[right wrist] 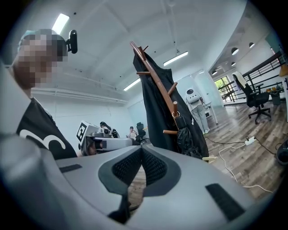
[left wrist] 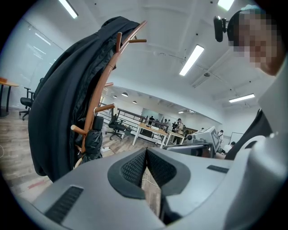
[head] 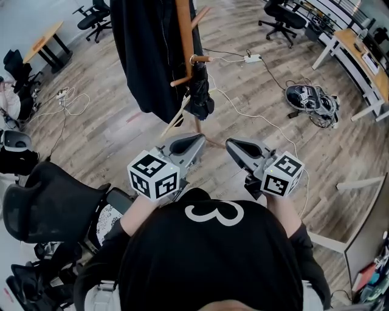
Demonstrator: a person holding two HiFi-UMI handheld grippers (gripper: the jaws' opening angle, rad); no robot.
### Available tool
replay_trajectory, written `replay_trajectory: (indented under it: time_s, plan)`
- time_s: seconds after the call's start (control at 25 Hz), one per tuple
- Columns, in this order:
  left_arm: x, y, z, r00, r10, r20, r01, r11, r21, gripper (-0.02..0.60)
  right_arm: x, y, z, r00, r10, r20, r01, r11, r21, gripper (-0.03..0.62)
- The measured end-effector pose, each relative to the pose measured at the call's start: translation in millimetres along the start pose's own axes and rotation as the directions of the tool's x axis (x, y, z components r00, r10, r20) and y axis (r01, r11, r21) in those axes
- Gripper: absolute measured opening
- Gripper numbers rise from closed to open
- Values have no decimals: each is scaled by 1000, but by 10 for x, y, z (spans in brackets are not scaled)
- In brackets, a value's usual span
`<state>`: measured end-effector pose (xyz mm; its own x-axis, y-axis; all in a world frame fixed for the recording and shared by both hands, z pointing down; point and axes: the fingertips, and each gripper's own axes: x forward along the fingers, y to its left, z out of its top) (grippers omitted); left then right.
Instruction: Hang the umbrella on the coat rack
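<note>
The folded black umbrella (head: 199, 91) hangs by its loop from a short peg of the wooden coat rack (head: 184, 30), just beside a black coat (head: 146, 54). Both grippers are held side by side near the person's chest, well short of the rack and apart from the umbrella. My left gripper (head: 199, 140) is shut with nothing between its jaws. My right gripper (head: 231, 144) is shut and empty too. The left gripper view has the umbrella (left wrist: 92, 141) low on the rack (left wrist: 104, 87). In the right gripper view the umbrella (right wrist: 189, 137) hangs from the rack (right wrist: 158, 83).
A black office chair (head: 48, 194) stands close at the left. A white power strip (head: 251, 58) and cables trail over the wooden floor behind the rack, with a dark bundle (head: 310, 98) to the right. Desks (head: 358, 54) and more chairs (head: 282, 18) line the room's edges.
</note>
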<state>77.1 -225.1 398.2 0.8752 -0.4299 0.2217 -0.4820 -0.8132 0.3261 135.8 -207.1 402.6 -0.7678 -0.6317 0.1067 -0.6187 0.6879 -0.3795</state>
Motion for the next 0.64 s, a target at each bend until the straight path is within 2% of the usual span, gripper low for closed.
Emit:
replay_trajectory:
  time_s: [0.24,0.64]
  plan:
    - [56,12,58,1000,8,-1,-8,1000,19,15,12,-39,17,1000,-7,-15,7,999,-39,26]
    - [108,-13,131,1000,-2,-12,2,999,37,16,23,-114,42,999,-25,-22,24,999,-22,26]
